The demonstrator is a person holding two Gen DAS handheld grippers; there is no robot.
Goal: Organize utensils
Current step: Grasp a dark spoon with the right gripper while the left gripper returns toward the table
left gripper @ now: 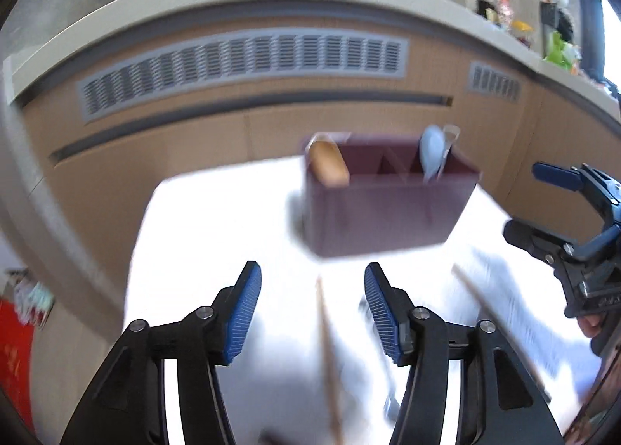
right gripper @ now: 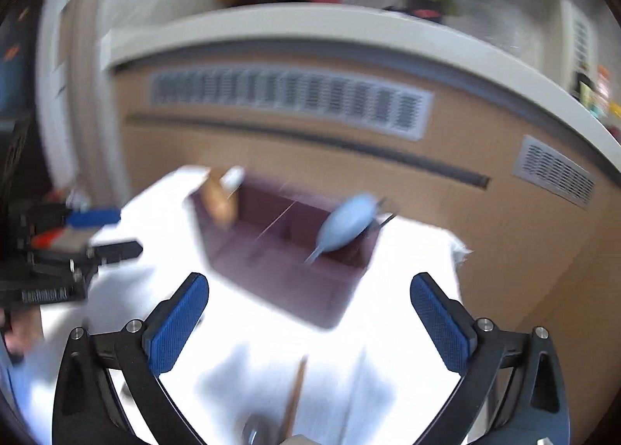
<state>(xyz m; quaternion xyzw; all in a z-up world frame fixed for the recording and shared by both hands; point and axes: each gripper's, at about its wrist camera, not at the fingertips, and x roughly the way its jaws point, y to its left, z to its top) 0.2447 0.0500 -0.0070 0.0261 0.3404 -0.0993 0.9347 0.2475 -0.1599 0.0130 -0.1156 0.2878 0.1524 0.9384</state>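
Both jaws released, empty — left gripper (left gripper: 313, 313) straddles a chopstick (left gripper: 328, 363); blur risks my pads skidding off it.

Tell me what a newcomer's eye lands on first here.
The maroon utensil holder on the bright white tablecloth, a wooden spoon in its left compartment and a pale blue spoon in its right. Nearer, both grippers, left and right, stand open above loose wooden chopsticks.

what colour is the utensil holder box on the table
Dark maroon, a purplish brown; the utensil holder shows best in the left wrist view.
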